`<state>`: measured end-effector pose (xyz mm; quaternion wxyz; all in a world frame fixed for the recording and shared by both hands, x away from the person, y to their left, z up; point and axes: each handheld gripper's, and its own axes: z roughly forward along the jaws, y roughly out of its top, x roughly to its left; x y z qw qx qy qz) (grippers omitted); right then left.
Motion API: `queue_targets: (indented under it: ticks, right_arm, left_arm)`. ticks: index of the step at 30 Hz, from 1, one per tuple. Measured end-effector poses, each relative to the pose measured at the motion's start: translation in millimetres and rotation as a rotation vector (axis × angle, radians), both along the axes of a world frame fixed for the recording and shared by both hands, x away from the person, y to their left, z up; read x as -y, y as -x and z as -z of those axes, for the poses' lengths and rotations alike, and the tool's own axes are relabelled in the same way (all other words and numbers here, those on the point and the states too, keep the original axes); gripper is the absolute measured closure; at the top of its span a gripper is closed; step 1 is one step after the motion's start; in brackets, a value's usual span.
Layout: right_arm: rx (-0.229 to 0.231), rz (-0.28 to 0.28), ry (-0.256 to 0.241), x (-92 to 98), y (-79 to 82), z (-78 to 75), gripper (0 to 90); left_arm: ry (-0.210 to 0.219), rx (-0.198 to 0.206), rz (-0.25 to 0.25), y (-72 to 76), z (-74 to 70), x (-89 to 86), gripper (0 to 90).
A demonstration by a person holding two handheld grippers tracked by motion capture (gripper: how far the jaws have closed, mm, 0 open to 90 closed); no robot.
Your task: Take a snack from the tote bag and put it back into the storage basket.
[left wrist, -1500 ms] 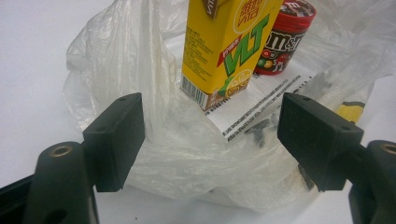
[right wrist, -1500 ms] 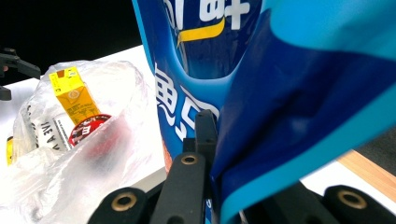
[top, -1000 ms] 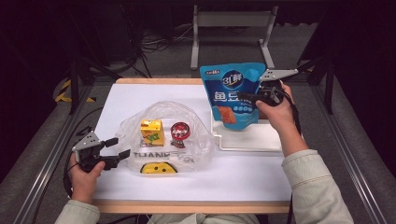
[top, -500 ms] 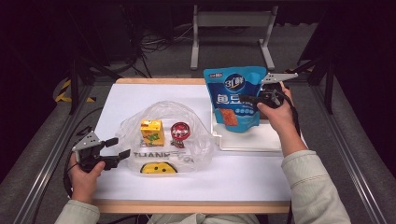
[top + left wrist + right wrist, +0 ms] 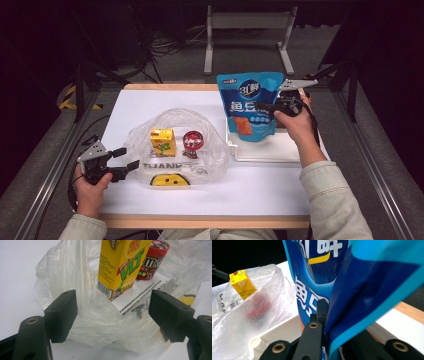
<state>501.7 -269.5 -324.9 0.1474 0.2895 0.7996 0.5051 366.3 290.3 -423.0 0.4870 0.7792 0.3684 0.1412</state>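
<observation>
A blue snack pouch (image 5: pixel 250 105) hangs upright above a white tray (image 5: pixel 280 150) at the right of the table, and my right gripper (image 5: pixel 267 106) is shut on its right edge; up close the pouch (image 5: pixel 352 285) sits between the black jaws. A clear plastic bag (image 5: pixel 175 150) lies at the middle left, holding a yellow juice carton (image 5: pixel 162 141) and a red candy tub (image 5: pixel 191 140). My left gripper (image 5: pixel 126 159) stands open at the bag's left edge. Between its jaws lie the bag (image 5: pixel 110 325), the carton (image 5: pixel 120 267) and the tub (image 5: pixel 152 260).
The table (image 5: pixel 260 185) is covered in white with a wooden front edge. A metal frame (image 5: pixel 247 30) stands on the floor behind it. Rails run along both sides of the table.
The right gripper has carried the blue pouch a little lower and toward the left. The left gripper has stayed where it was.
</observation>
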Motion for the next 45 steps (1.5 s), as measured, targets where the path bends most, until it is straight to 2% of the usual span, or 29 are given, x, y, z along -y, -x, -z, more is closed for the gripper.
queue_targets:
  ticks: [5, 10, 14, 21, 31, 36, 40, 45]
  right_arm:
    - [0.006, -0.007, 0.022, 3.3, -1.9, 0.3, 86.7]
    - [0.003, -0.024, 0.017, 7.3, -3.8, 1.8, 86.8]
    - [0.019, -0.042, 0.027, 8.0, -5.0, 3.0, 86.6]
    - [0.020, -0.064, 0.081, 13.5, -6.1, 1.0, 85.7]
    - [0.031, -0.084, 0.112, 21.6, -5.7, 3.4, 83.3]
    - [0.033, -0.062, 0.104, 26.4, -4.6, 5.9, 74.6]
    - [0.039, -0.044, 0.102, 28.3, -2.4, 7.9, 61.4]
    - [0.051, -0.030, 0.136, 29.9, -0.9, 9.4, 56.5]
  left_arm:
    - [0.000, -0.004, 0.001, 0.2, 0.3, 1.3, 23.7]
    - [0.000, -0.002, 0.002, -0.3, 0.4, 1.6, 23.7]
    - [-0.003, -0.002, 0.001, -0.3, 0.5, 2.4, 23.7]
    - [0.000, -0.003, 0.000, -0.5, 0.8, 1.2, 23.7]
    - [-0.002, -0.003, 0.003, -0.4, 0.5, 2.0, 23.7]
    - [0.001, -0.003, 0.001, -0.3, 0.4, 1.6, 23.7]
    - [0.001, -0.004, 0.002, -0.2, 0.4, 1.8, 23.7]
    - [0.000, -0.003, 0.002, -0.1, 0.2, 1.8, 23.8]
